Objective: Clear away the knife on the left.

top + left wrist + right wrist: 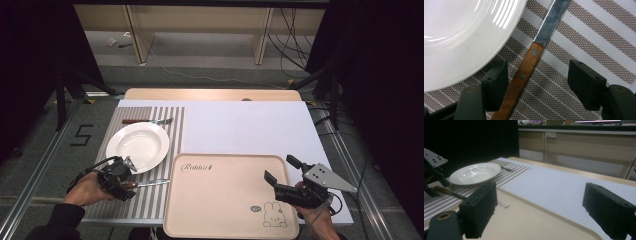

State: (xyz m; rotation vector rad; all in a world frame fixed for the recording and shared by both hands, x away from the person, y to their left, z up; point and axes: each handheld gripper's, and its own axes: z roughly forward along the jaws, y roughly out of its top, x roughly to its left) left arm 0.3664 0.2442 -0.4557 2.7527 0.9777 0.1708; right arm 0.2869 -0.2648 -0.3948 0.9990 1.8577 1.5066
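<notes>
A knife (pixel 150 183) with a wooden handle (pixel 526 67) and steel blade lies on the striped placemat (pixel 176 125), just in front of a white plate (pixel 137 146). My left gripper (pixel 126 179) hangs low over the handle, open, with the handle nearer its left jaw and touching neither jaw that I can see. My right gripper (pixel 281 170) is open and empty above the right part of a beige tray (pixel 220 200). From the right gripper (pixel 536 205) I see the plate (pixel 475 173), the knife (pixel 449 192) and the left gripper (pixel 432 170) at far left.
A fork (pixel 147 121) with a wooden handle lies on the placemat beyond the plate. The tray, printed with a rabbit, sits at the table's front edge on a white board (pixel 250 130). Dark curtains flank the table.
</notes>
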